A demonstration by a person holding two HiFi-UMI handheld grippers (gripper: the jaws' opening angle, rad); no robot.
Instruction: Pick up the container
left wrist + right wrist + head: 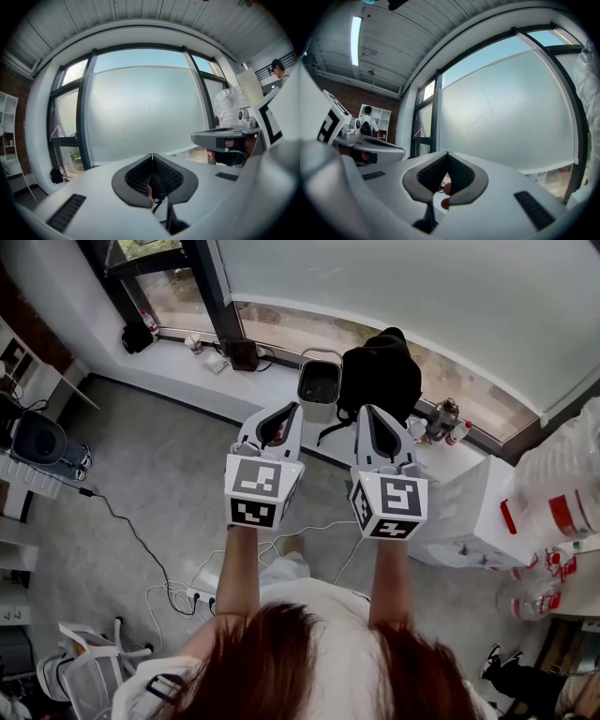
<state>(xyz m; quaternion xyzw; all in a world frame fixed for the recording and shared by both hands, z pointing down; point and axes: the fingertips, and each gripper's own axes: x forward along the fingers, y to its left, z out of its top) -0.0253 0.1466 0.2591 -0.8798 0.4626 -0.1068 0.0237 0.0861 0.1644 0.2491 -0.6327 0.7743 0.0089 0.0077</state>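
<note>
Both grippers are held up side by side over the floor, pointing at the big frosted window. My left gripper (pixel 281 414) is shut with nothing between its dark ribbed pads; its tips meet in the left gripper view (pixel 152 157). My right gripper (pixel 371 418) is also shut and empty (pixel 447 154). A grey open-top bin (pixel 320 382) with a dark inside stands by the window ledge, just beyond and between the two grippers. Clear plastic containers with red labels (pixel 548 507) sit at the far right. Each gripper shows in the other's view.
A black bag (pixel 380 371) rests on the ledge behind my right gripper. A white table (pixel 469 512) stands at the right. Cables and a power strip (pixel 202 592) lie on the floor below, with a white chair (pixel 89 662) at lower left. A person (pixel 370 123) stands far off.
</note>
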